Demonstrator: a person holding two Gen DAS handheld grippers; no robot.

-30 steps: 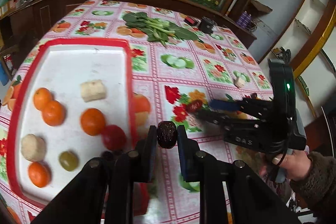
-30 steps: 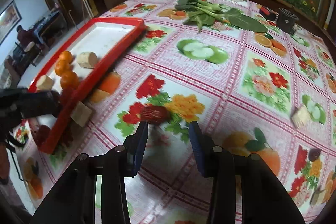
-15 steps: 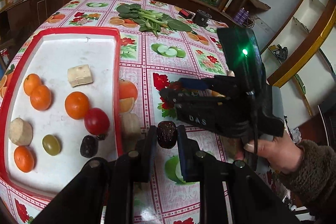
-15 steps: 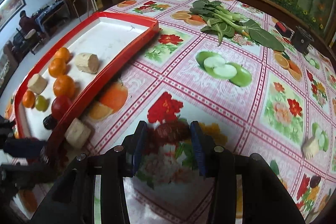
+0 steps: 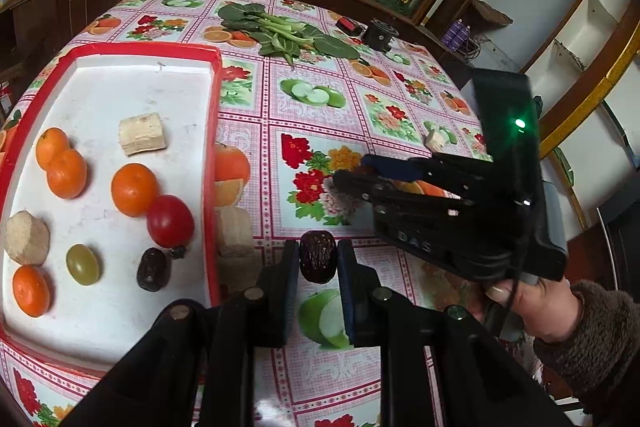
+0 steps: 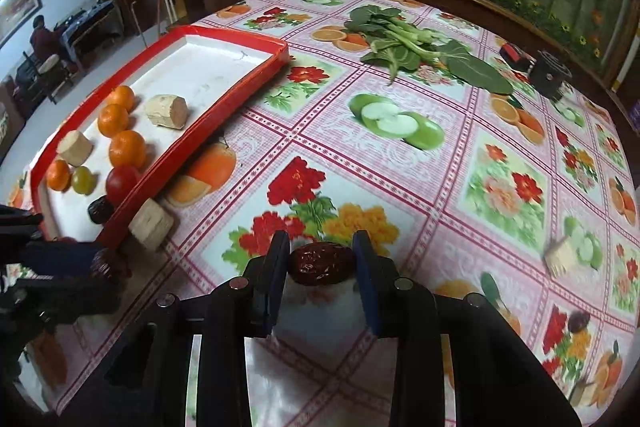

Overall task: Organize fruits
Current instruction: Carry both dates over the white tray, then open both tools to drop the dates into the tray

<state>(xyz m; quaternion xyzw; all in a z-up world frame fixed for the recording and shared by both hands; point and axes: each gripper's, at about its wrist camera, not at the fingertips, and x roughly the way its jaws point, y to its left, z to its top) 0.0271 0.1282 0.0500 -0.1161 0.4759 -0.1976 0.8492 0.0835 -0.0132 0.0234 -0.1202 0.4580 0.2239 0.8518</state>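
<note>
With each tool clenched on a wrinkled date, the left tool [image 5: 318, 263] beside the red tray [image 5: 214, 131] and the right tool [image 6: 322, 263], whose jaws have just been closing, over the counter [image 6: 460, 163], either round fruit could squirt out and roll.

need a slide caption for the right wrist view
Right hand-held gripper closing on a red date over the floral tablecloth, red tray of fruit at left.

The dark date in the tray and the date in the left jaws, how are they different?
The date in the tray lies loose on the white tray beside the tomato; the date in the left gripper is pinched above the tablecloth. The tray one looks darker, almost black; the held one looks browner. Both are wrinkled and oval.
</note>
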